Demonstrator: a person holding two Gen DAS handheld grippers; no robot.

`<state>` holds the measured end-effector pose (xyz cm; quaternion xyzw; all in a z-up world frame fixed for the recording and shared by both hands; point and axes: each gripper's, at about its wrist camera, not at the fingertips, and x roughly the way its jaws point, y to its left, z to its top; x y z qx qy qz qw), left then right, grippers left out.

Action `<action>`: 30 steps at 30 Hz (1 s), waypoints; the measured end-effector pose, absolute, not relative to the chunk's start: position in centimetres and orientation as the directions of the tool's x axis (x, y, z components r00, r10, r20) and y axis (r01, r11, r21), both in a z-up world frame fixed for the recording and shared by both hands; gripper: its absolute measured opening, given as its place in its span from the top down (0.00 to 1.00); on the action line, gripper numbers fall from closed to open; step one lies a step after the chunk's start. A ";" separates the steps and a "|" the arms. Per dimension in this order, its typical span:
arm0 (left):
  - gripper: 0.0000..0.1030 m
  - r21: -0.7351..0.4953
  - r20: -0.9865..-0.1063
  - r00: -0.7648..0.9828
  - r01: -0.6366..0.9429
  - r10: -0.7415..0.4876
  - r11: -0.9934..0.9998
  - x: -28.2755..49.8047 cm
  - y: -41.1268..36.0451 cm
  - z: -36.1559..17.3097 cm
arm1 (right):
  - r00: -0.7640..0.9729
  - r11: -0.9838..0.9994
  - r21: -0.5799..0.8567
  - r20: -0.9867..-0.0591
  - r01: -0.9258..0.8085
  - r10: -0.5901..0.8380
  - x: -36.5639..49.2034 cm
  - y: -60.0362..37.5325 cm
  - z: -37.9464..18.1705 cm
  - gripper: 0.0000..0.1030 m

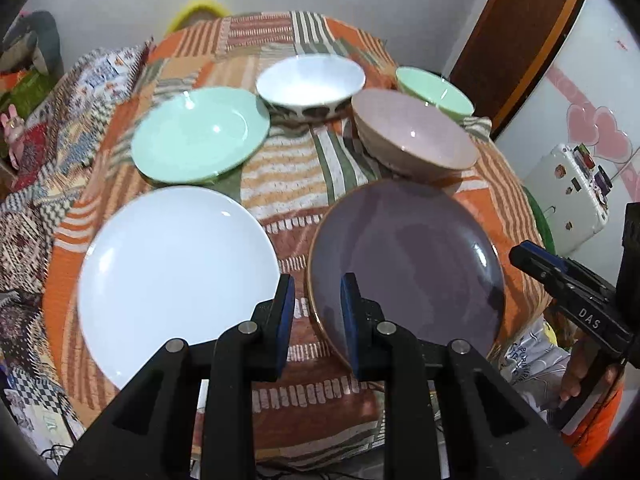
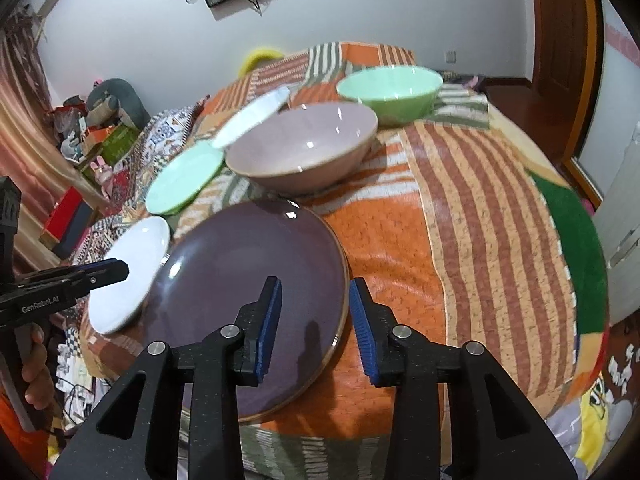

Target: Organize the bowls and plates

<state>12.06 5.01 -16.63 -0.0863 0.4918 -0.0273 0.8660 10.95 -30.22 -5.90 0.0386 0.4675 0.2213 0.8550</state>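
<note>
Both tools hang above the near edge of the purple plate (image 1: 404,264), and nothing is gripped. The left tool (image 1: 318,312) has its pads slightly parted over the plate's left rim, empty. The right tool (image 2: 314,320) is parted a little wider over its right rim, also empty. Left of the purple plate lies the white plate (image 1: 176,280). Beyond it sit the green plate (image 1: 200,134), white bowl (image 1: 310,84), pink bowl (image 1: 416,136) and green bowl (image 1: 434,90), all on the striped cloth (image 1: 288,184) covering the worktop.

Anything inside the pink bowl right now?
The pink bowl looks empty: bare glazed inside with light glints. Its near inner wall is hidden by the rim, and what's under it cannot be seen.
</note>
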 end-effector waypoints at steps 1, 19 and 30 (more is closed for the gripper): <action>0.78 -0.166 -0.839 0.530 -0.036 -0.122 0.986 11.8 5.0 -16.1 | 0.472 0.897 0.273 -0.775 -0.347 0.419 10.8 -30.1 -5.5 0.68; 0.37 -0.026 -0.588 0.803 -0.130 0.090 0.991 4.7 9.6 -6.3 | 0.573 0.838 0.252 -0.632 -0.484 0.521 9.4 -25.8 0.7 0.56; 0.29 -0.004 -0.593 0.780 -0.251 0.200 0.968 2.3 14.9 -7.1 | 0.544 0.781 0.231 -0.604 -0.580 0.582 8.7 -21.0 1.6 0.41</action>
